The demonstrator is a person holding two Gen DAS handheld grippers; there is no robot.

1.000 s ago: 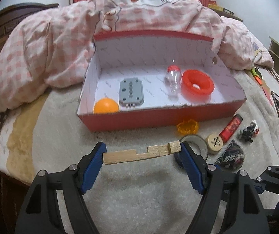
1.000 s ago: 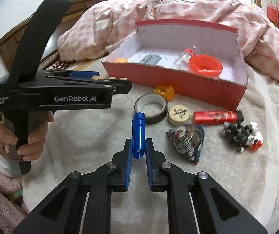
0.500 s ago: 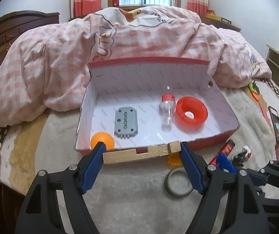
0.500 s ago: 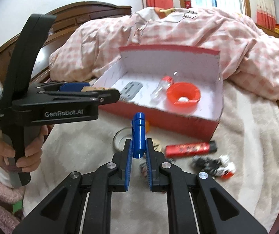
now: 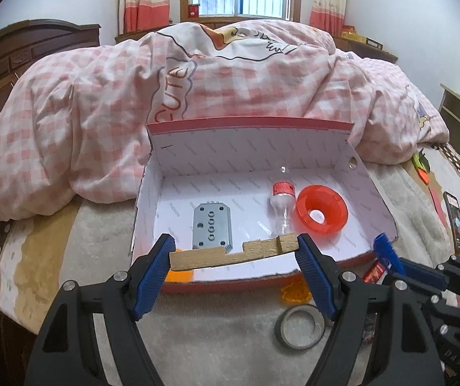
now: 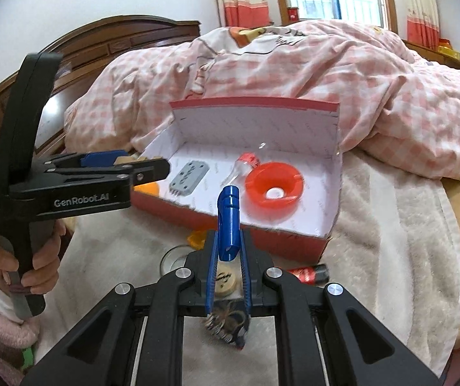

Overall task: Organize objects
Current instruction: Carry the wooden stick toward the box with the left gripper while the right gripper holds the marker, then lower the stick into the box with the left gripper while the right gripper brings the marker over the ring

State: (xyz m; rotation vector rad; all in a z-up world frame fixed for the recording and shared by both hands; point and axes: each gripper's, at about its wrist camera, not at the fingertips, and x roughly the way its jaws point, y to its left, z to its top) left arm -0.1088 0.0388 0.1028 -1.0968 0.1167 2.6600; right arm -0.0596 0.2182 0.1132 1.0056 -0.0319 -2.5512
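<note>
My left gripper [image 5: 234,257] is shut on a notched wooden block [image 5: 233,253], held crosswise above the front edge of the red box [image 5: 249,284]. My right gripper [image 6: 229,241] is shut on a blue plastic cylinder [image 6: 228,222] that stands upright in front of the box [image 6: 294,244]. The box has a white lining and holds a grey plate [image 5: 212,226], a small clear bottle [image 5: 282,209], a red funnel [image 5: 321,214] and an orange ball [image 5: 178,276]. The left gripper also shows in the right wrist view [image 6: 126,164].
On the bed in front of the box lie a tape roll [image 5: 299,326], an orange ring [image 5: 294,294], a wooden disc [image 6: 226,281], a red lighter [image 6: 308,273] and a patterned pouch [image 6: 230,326]. A pink checked quilt [image 5: 230,80] is piled behind the box. A phone [image 5: 455,222] lies at right.
Both grippers have risen and moved forward toward the box with their loads. The wooden block now hangs over the box's front edge; the blue cylinder is closer to the box.
</note>
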